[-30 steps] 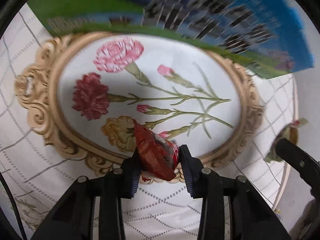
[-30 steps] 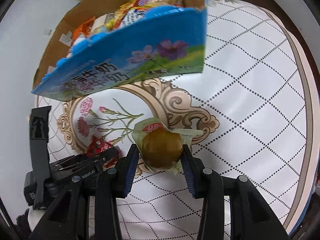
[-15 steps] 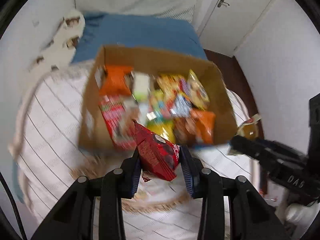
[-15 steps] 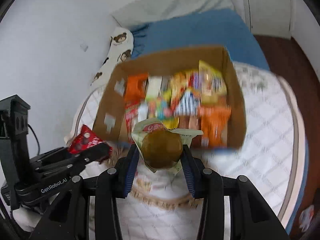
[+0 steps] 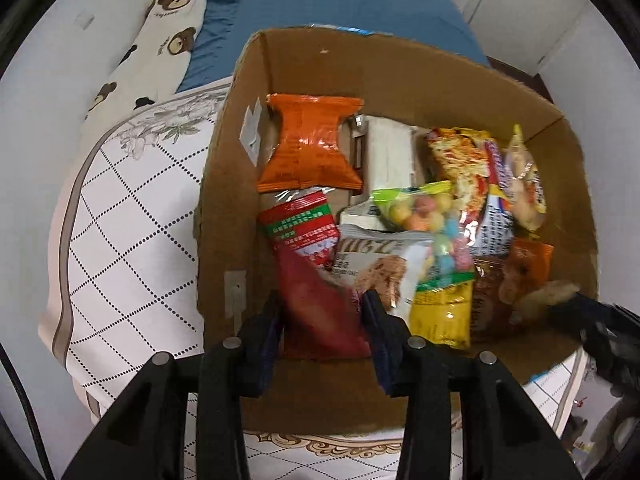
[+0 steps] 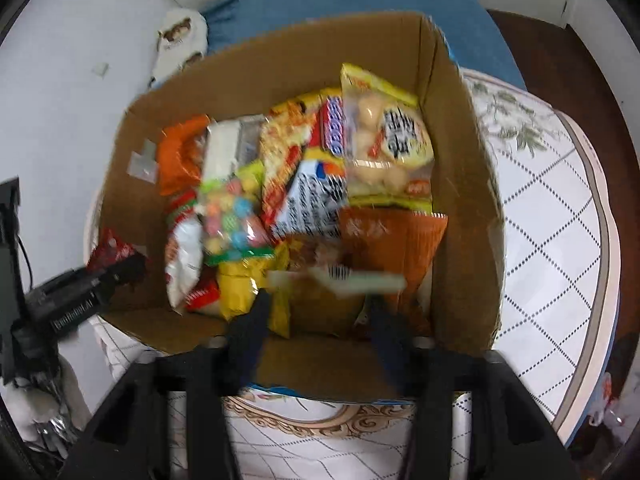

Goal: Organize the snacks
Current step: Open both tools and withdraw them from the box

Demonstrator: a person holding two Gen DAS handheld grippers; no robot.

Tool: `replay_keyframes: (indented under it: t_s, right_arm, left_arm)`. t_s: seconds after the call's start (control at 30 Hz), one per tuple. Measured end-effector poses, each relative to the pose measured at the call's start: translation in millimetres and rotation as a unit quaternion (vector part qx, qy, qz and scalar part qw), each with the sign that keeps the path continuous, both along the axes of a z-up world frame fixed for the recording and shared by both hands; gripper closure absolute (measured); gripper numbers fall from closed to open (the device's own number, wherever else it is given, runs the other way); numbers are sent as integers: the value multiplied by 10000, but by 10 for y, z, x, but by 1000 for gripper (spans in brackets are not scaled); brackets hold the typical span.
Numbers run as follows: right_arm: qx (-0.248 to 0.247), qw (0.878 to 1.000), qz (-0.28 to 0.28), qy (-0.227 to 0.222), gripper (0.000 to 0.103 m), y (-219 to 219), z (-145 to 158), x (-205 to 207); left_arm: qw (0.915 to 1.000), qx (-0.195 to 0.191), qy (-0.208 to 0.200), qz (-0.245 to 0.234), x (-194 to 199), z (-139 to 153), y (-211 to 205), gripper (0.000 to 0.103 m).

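A cardboard box full of several snack packets stands on the patterned table. My left gripper is shut on a red snack packet, held over the box's near left corner; it also shows in the right wrist view. My right gripper is shut on a brown round snack in a clear wrapper, held over the box's near right part; the image is blurred. The right gripper's tip appears at the right of the left wrist view.
The box sits on a round table with a white checked cloth. A blue bed cover and a bear-print pillow lie behind. White wall to the left, dark floor to the right.
Both grippers rose from the table surface and moved forward over the box, each still holding its snack. The view went from the floral cloth to the inside of the box.
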State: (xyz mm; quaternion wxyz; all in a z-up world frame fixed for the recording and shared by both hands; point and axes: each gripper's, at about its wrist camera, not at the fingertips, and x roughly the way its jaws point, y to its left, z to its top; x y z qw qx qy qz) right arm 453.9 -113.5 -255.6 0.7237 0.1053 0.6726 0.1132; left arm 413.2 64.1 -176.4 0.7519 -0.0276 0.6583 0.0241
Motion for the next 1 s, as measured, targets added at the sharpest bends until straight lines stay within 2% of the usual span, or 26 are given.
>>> replay_keyframes:
  t_s: [0.03,0.1,0.17,0.23,0.37,0.73,0.87,1.0]
  right_arm:
    - [-51,10000,11,-24,5,4,0,-7]
    - [-282,9996,47,-81,5,27,21,2]
    - [-377,9991,41,-161,5,41,64,33]
    - [-567,9980,41,-264,5,52,112,66]
    - [-860,9955,17,-409,4,71,164,108]
    - [-1110,9911,-120,-718,3,57,279,16]
    - [-1195,9878,-110,-988,3,69,451,-85]
    - [-1258,9828,-108,-1350,3,73,673,-248]
  left_arm:
    - [10000,20,61,37,23,-54,14,46]
    - [9999,-38,108,99,53,-109,28,21]
    - [9998,-155,82,128,56,-122,17,20]
    - [9999,-101,41,77,62,-129,-23,10]
    - [9998,-161,-35,112,56,-122,-80,9]
    - [9991,-47,-422,92,-53,116,-195,9]
    - [9981,-26,-611,84,-144,279,-215,9]
    - [9953,14,-965,84,-311,524,-243,9]
